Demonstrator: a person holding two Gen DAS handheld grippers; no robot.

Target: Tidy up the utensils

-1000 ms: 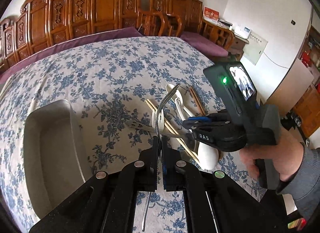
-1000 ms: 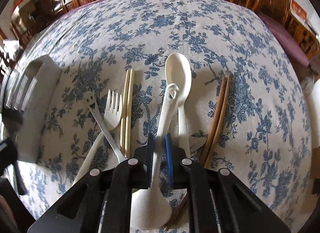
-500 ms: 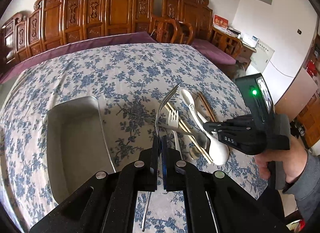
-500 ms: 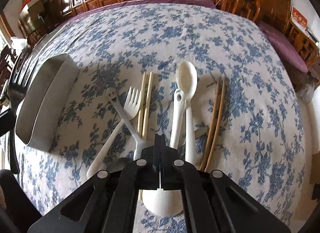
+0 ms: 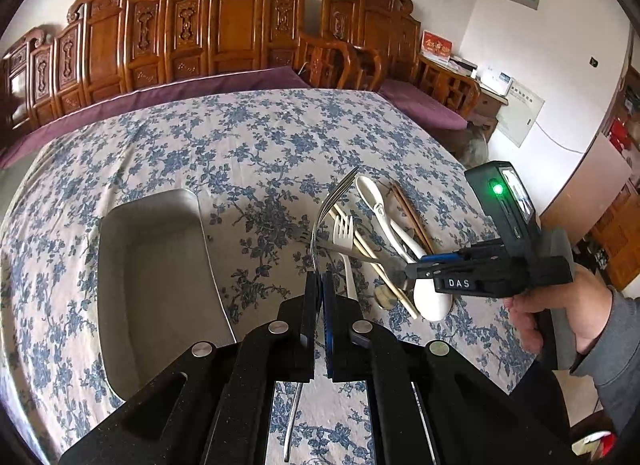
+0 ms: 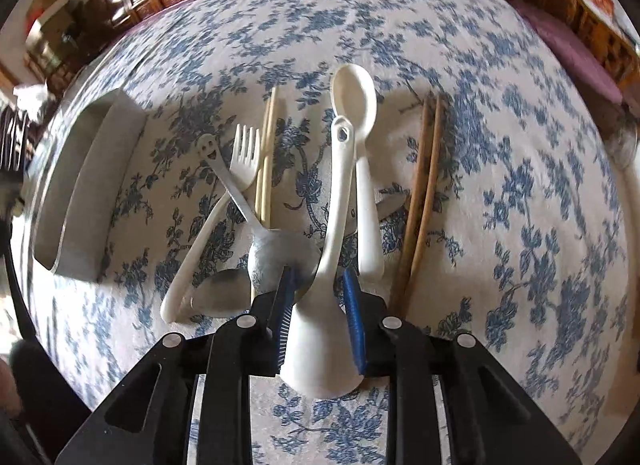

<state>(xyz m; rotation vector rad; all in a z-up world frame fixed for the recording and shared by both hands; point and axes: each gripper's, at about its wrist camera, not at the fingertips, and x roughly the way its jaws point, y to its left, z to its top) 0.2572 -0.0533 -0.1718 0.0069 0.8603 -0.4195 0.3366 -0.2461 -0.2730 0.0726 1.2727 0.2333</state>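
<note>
A metal fork [image 5: 320, 225] is pinched tight in the left gripper [image 5: 320, 301]. The fork is held up in the air, above the blue flowered tablecloth [image 5: 248, 145], with its prongs pointing up and away. Its handle is seen poking out below the gripper. A grey metal tray [image 5: 152, 265] is set on the cloth just to the left of this gripper, and nothing is seen inside it.

The right gripper [image 6: 320, 285] is held by a hand [image 5: 556, 321] in a grey sleeve, over the pile of utensils. Its jaws have just been opening, and they are now parted. The wide end of a white ladle spoon [image 6: 332, 233] is seen between the blue pads [image 6: 354, 317], but it may not be squeezed; that part is hard to tell from this close.

The rest of the utensils are laid side by side on the cloth. A white plastic fork [image 6: 224, 209] is crossed by a metal spoon with a smiley face [image 6: 256, 225]. Pale chopsticks [image 6: 266, 153] are laid just beside them. A white spoon [image 6: 360, 137] is touching the ladle spoon. Dark brown chopsticks [image 6: 420, 193] are placed on the right.
</note>
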